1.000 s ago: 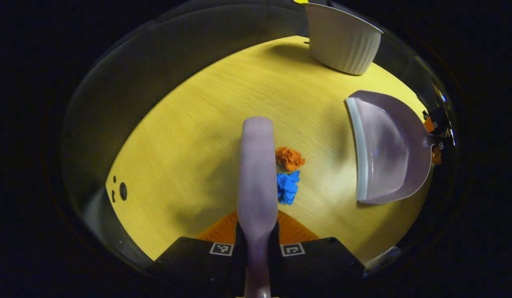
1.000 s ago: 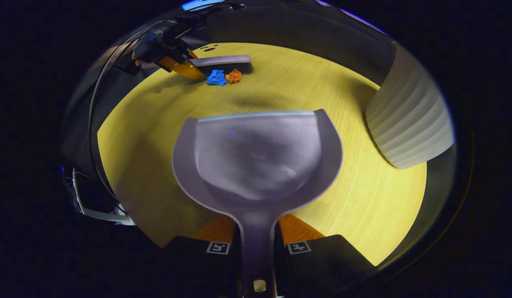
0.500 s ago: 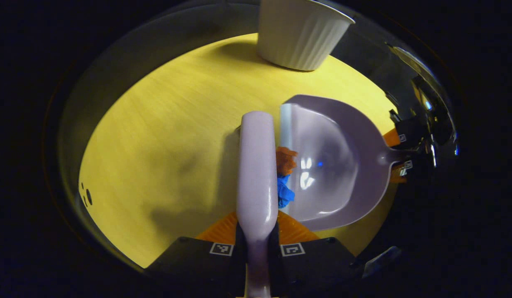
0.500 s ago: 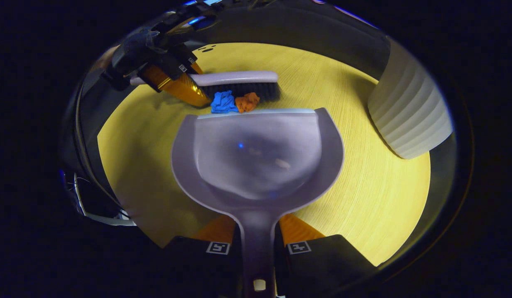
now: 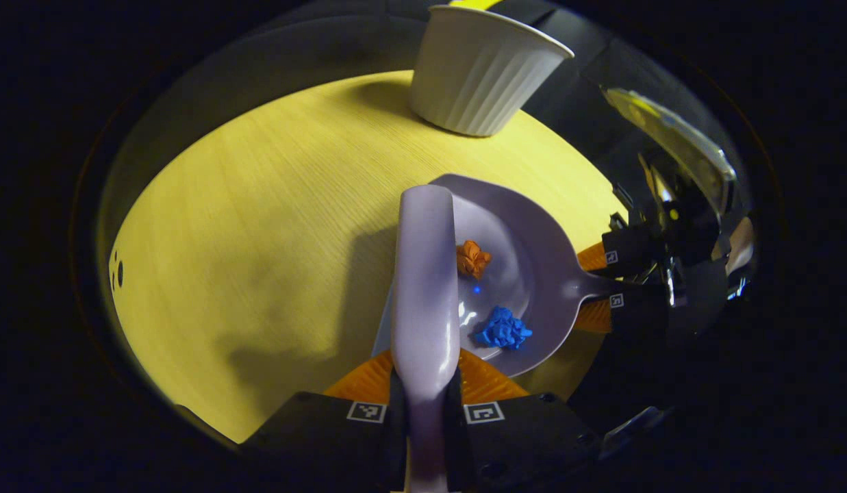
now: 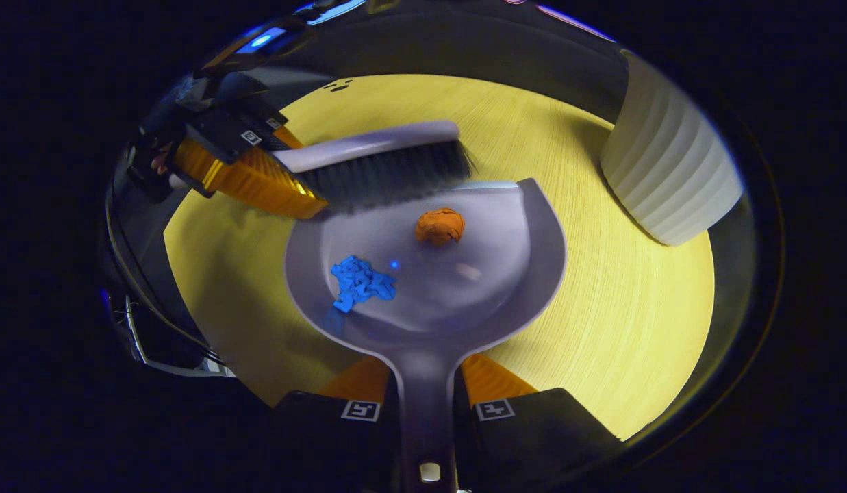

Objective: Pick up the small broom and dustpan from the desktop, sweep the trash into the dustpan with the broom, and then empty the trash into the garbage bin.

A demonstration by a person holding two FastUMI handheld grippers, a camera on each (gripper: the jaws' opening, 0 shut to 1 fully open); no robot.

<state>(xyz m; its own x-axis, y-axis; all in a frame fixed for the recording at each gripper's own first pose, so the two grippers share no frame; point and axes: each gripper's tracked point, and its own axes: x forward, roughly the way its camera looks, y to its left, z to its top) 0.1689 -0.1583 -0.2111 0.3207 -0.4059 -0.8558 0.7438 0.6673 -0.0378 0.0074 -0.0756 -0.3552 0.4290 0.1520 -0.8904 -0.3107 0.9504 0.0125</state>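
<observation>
We are gripping the broom (image 6: 382, 164) in the left gripper (image 5: 425, 383), the dustpan (image 6: 430, 274) in the right gripper (image 6: 426, 390). Both paper scraps (image 6: 360, 282) are lying inside, so we are keeping the pan level toward the bin (image 5: 479, 68).

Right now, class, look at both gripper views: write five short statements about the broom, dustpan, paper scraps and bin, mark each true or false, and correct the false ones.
1. Both scraps lie inside the dustpan. True.
2. The orange scrap lies nearer the dustpan's handle than the blue scrap. False: the blue one lies nearer the handle; the orange one is near the front lip.
3. The left gripper holds the broom by its handle. True.
4. The bin lies tipped on its side. False: it stands upright on the table.
5. The right gripper is open and empty. False: it is shut on the dustpan's handle.
</observation>
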